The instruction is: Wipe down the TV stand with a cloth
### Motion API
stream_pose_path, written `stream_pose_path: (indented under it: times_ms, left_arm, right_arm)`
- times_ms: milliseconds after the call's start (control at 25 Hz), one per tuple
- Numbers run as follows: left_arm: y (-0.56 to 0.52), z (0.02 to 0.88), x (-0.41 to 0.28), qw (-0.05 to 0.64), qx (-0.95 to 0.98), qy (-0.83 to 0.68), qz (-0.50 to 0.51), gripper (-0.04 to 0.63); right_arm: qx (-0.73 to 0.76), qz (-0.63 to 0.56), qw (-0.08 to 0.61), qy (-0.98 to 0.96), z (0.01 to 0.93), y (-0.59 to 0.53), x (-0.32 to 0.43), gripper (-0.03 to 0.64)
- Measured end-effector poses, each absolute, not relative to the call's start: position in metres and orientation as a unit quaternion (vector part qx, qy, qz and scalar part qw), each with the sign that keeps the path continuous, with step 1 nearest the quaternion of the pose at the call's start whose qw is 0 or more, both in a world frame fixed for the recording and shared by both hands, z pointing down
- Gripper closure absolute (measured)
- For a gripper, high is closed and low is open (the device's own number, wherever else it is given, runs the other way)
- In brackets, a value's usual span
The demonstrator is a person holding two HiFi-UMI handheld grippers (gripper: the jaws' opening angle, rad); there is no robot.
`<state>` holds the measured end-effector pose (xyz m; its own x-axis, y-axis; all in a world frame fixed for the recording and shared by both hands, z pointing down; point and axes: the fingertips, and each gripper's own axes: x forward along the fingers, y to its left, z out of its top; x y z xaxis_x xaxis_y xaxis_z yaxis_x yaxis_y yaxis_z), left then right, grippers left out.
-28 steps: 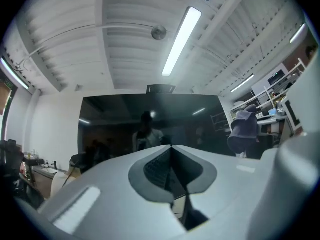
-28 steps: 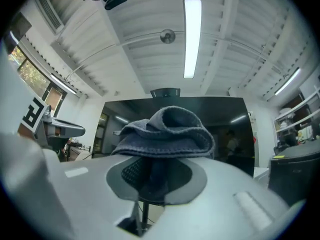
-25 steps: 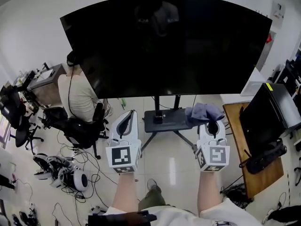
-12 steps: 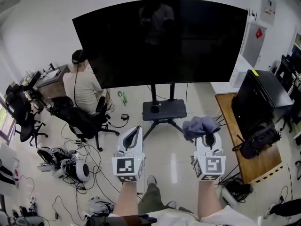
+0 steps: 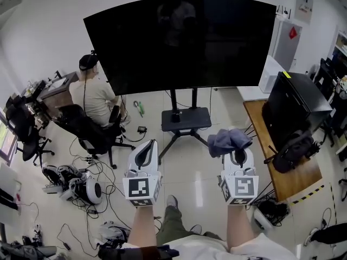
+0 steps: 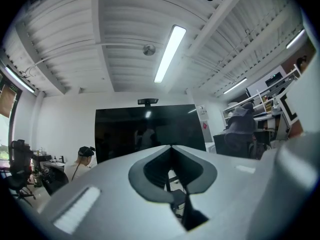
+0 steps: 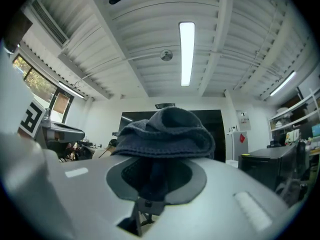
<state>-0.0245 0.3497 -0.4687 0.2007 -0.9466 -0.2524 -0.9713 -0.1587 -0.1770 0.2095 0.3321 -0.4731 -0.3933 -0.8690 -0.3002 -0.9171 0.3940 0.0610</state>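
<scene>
the right gripper is clamped on a bunched blue-grey cloth, held nearer than and right of the tv stand on the floor. the left gripper has its jaws together, holding nothing.

I can't read any text here; the red sign on the white cabinet is too small.

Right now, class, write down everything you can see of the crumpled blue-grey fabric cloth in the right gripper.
The crumpled blue-grey fabric cloth looks soft and thick, like towelling, and is bunched into rounded folds. The right gripper is shut on it, so it bulges out over the jaw tips. It is held in the air, nearer the person than the black TV stand and not touching it; only the jaws touch it.
</scene>
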Motion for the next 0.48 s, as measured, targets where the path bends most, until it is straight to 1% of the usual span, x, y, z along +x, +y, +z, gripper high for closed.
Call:
stream_pose_path:
  times_ms: [120, 320, 480]
  left_arm:
    - [0.343, -0.478, -0.026, 0.141, -0.761, 0.631, 0.041, 0.48]
    - [0.279, -0.428, -0.033, 0.133, -0.764, 0.63, 0.025, 0.48]
    - [0.279, -0.444, -0.033, 0.126, -0.763, 0.633, 0.035, 0.48]
  right_arm:
    - [-0.532, 0.108, 0.106, 0.833, -0.488, 0.327, 0.201, 0.557]
    - [-0.529, 0.091, 0.103, 0.838, -0.434, 0.261, 0.191, 0.557]
    - [-0.531, 0.085, 0.096, 0.838, -0.446, 0.261, 0.194, 0.557]
